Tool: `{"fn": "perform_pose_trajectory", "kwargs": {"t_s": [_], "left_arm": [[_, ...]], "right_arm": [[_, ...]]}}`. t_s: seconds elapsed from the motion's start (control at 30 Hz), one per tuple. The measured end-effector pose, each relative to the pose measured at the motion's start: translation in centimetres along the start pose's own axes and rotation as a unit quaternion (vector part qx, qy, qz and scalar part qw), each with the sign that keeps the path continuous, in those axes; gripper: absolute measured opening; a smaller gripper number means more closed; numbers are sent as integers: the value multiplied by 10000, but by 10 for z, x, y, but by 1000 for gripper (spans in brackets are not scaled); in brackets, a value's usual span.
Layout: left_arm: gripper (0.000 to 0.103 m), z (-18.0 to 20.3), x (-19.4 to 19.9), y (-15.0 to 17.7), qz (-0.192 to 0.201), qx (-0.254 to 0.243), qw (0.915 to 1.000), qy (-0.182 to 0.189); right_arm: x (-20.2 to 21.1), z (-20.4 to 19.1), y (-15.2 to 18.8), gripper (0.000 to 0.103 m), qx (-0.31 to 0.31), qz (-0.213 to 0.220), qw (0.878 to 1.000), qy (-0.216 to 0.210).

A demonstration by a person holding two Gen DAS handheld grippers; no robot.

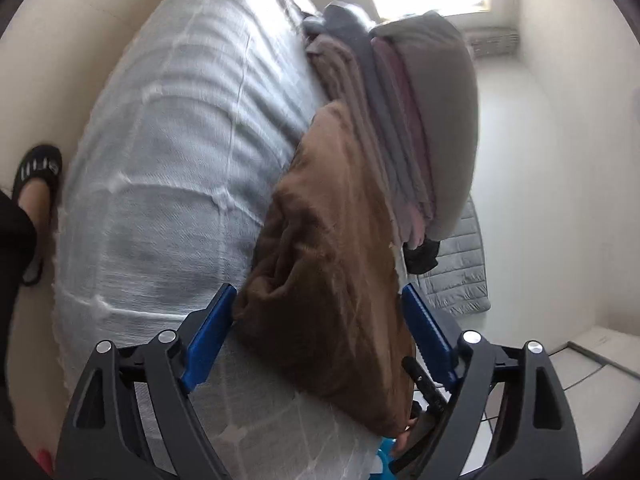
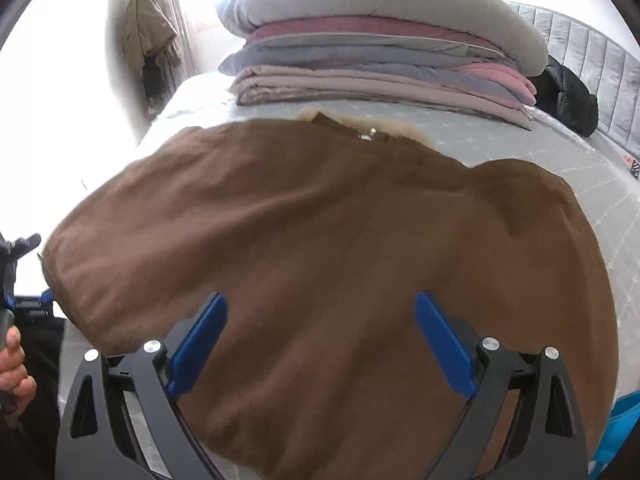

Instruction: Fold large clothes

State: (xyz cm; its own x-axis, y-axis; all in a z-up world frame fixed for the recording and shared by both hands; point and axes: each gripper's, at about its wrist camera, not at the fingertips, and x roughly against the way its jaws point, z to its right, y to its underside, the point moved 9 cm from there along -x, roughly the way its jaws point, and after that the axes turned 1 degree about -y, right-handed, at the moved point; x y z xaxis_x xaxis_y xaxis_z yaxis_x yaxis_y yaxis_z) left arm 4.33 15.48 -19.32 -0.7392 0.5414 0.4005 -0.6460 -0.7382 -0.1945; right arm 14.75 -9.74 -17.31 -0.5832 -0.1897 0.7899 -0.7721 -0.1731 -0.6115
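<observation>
Both grippers, left [image 1: 316, 312] and right [image 2: 320, 324], hold jaws open over the unlabelled brown coat [image 2: 320, 220].

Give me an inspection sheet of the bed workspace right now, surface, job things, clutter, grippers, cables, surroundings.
Surface: bed with a pale grey quilted cover, bare to the right of the coat.
Job's things: brown coat spread flat on the bed, fur collar at the far edge.
Clutter: stack of folded bedding behind the coat; a black garment beside the stack.
Grippers: left gripper open, jaws either side of the coat's edge, pads not pressing it; right gripper open above the coat.
Cables: nothing seen.
Surroundings: grey padded headboard, a jacket hanging by the window, the person's foot in a black slipper on the floor.
</observation>
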Motion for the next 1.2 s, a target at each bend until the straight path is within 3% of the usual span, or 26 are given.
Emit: {"fn": "perform_pose_trajectory", "kwargs": {"t_s": [0.03, 0.13, 0.3, 0.33, 0.4, 0.43, 0.47, 0.57, 0.63, 0.7, 0.73, 0.8, 0.83, 0.9, 0.93, 1.03, 1.1, 1.17, 1.2], "left_arm": [[80, 2, -5, 4, -94, 141, 9998, 53], [84, 14, -10, 5, 13, -153, 9998, -119], [84, 2, -24, -19, 216, 261, 9994, -70], [84, 3, -26, -21, 215, 290, 9993, -40], [84, 3, -28, -20, 170, 239, 9996, -48], [84, 3, -27, -18, 113, 177, 9998, -56], [84, 2, -27, -18, 53, 129, 9999, -77], [84, -6, -31, -17, -308, 100, 9994, -100], [84, -8, -31, -19, -464, 50, 9989, -95], [84, -6, -33, -19, -612, -77, 9980, -165], [85, -5, -34, -19, -660, -107, 9976, -189], [85, -4, -38, -17, -770, -142, 9966, -245], [85, -3, -39, -16, -798, -150, 9964, -261], [85, -1, -42, -15, -828, -171, 9959, -311], [85, -1, -43, -14, -834, -178, 9958, -342], [85, 1, -48, -15, -864, -132, 9954, -386], [85, 2, -50, -16, -886, -89, 9951, -419], [85, 4, -53, -16, -911, -73, 9949, -419], [85, 4, -53, -16, -921, -91, 9947, -439]], "right_arm": [[-4, 0, 4, 91, -57, -75, 10000, -34], [-15, 4, 14, 91, -180, -169, 9997, -77], [11, -2, 7, 91, -209, 307, 9992, -163], [14, -5, 8, 91, -180, 282, 9991, -265], [28, -7, 12, 91, -535, 170, 9934, -1000], [41, 7, 14, 91, -1093, 151, 9836, -1425], [53, 24, 14, 91, -1447, 247, 9776, -1511], [91, 116, 23, 91, -2369, 485, 9629, -1200], [102, 193, 51, 93, -3100, 103, 9470, -838], [107, 246, 80, 93, -3456, -223, 9367, -508], [106, 264, 96, 93, -3649, -443, 9281, -595], [100, 271, 116, 93, -3980, -686, 9076, -1145], [94, 268, 127, 93, -3982, -875, 9033, -1337], [81, 260, 142, 93, -3825, -1239, 9060, -1323], [74, 254, 147, 93, -3800, -1360, 9023, -1513], [68, 244, 145, 98, -3830, -1248, 8955, -1892], [72, 237, 138, 98, -4093, -1015, 8679, -2626], [76, 226, 135, 97, -3992, -997, 8642, -2896], [76, 221, 134, 98, -4024, -1024, 8546, -3118]]}}
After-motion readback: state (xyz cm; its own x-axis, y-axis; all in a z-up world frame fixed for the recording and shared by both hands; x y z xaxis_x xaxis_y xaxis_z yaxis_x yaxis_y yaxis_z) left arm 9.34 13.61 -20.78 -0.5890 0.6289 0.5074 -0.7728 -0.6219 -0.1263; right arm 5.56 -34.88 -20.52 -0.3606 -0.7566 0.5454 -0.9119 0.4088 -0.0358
